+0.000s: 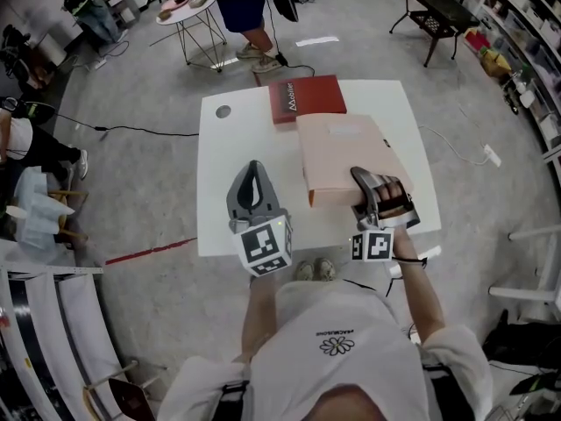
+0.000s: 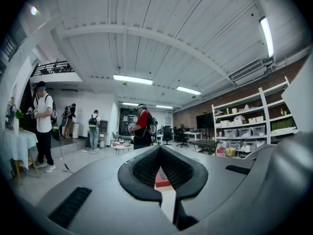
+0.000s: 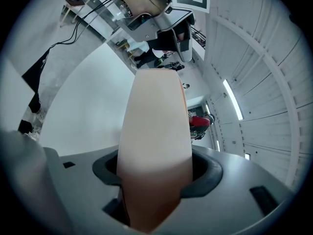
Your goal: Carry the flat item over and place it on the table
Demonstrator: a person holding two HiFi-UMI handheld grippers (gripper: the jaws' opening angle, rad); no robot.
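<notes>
A flat pale pink box (image 1: 344, 152) lies over the right half of the white table (image 1: 230, 182); whether it rests on the top I cannot tell. My right gripper (image 1: 366, 182) is shut on the box's near right corner. In the right gripper view the pink box (image 3: 156, 131) fills the space between the jaws of the right gripper (image 3: 156, 168). My left gripper (image 1: 254, 167) hovers over the table's near left part, shut and holding nothing. In the left gripper view the tips of the left gripper (image 2: 160, 150) meet. A dark red box (image 1: 306, 97) lies at the table's far edge, just beyond the pink box.
A small round side table (image 1: 186, 9) with dishes and a standing person (image 1: 244, 11) are beyond the white table. A black bench (image 1: 436, 9) and shelves (image 1: 526, 51) stand at the far right. A cable (image 1: 131, 130) and a red tape line (image 1: 149, 251) cross the floor at left.
</notes>
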